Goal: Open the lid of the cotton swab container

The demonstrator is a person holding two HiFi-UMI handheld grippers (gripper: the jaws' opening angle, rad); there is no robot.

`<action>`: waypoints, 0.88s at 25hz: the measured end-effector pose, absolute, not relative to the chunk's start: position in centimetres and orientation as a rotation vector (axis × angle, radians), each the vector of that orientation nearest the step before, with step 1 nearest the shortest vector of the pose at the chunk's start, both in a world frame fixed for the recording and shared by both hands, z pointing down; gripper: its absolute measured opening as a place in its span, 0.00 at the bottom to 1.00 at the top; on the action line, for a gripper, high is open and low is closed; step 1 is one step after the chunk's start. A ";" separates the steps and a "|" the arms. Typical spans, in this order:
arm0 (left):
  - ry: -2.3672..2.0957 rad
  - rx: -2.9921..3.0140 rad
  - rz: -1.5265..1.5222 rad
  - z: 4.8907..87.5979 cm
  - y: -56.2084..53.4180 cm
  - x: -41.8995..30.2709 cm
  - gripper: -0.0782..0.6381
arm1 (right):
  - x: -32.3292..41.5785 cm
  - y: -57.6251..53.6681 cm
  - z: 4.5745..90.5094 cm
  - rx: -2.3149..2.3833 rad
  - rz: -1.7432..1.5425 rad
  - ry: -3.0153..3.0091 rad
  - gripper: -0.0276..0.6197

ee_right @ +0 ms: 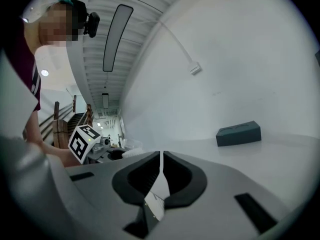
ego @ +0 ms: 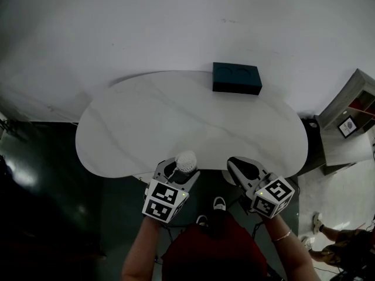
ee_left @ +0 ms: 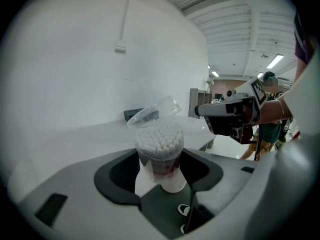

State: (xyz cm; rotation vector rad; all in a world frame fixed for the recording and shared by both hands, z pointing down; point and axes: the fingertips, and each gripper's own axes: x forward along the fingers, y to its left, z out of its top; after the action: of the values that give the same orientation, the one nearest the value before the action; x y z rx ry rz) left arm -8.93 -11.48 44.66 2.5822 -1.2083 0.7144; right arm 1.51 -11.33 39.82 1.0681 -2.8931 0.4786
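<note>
The cotton swab container (ee_left: 160, 151) is a clear cup packed with white swabs. It stands upright between the jaws of my left gripper (ee_left: 160, 171), which is shut on its lower body. Its clear lid (ee_left: 152, 111) is flipped back behind the cup and the swab tips show bare. In the head view the container (ego: 186, 161) and left gripper (ego: 176, 170) hang at the table's near edge. My right gripper (ego: 241, 167) is a short way to the right, apart from the cup. Its jaws (ee_right: 161, 156) are shut with nothing between them.
A dark teal box (ego: 237, 78) lies at the far side of the white rounded table (ego: 176, 116), near the wall. A grey shelf unit (ego: 351, 127) stands to the right of the table. The person's shoes (ego: 218, 204) and dark floor show below the grippers.
</note>
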 end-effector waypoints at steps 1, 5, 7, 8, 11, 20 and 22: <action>-1.215 2.579 0.707 44.6 -11.5 -9.0 0.48 | 1.6 -11.3 39.9 1.072 0.469 -2.890 0.09; -1.242 2.566 0.673 44.1 -11.6 -9.1 0.48 | 1.8 -11.1 40.0 1.086 0.451 -2.868 0.07; -1.256 2.556 0.659 44.0 -11.7 -9.2 0.48 | 2.0 -11.0 40.0 1.088 0.447 -2.862 0.07; -1.264 2.552 0.652 43.9 -11.7 -9.2 0.48 | 2.0 -11.0 40.0 1.090 0.451 -2.866 0.07; -1.282 2.542 0.633 43.8 -11.7 -9.4 0.48 | 2.2 -10.9 40.2 1.111 0.464 -2.859 0.07; -1.294 2.538 0.618 43.5 -11.8 -9.6 0.48 | 3.1 -11.1 40.8 1.171 0.442 -2.809 0.07; -1.294 2.536 0.615 43.5 -11.8 -9.6 0.48 | 3.3 -11.0 41.1 1.188 0.447 -2.801 0.07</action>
State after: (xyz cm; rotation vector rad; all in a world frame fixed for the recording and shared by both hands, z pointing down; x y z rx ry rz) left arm -9.59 -11.85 43.54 2.5365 -1.2943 0.6148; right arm 3.30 -11.03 41.06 1.1877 -2.8007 0.4466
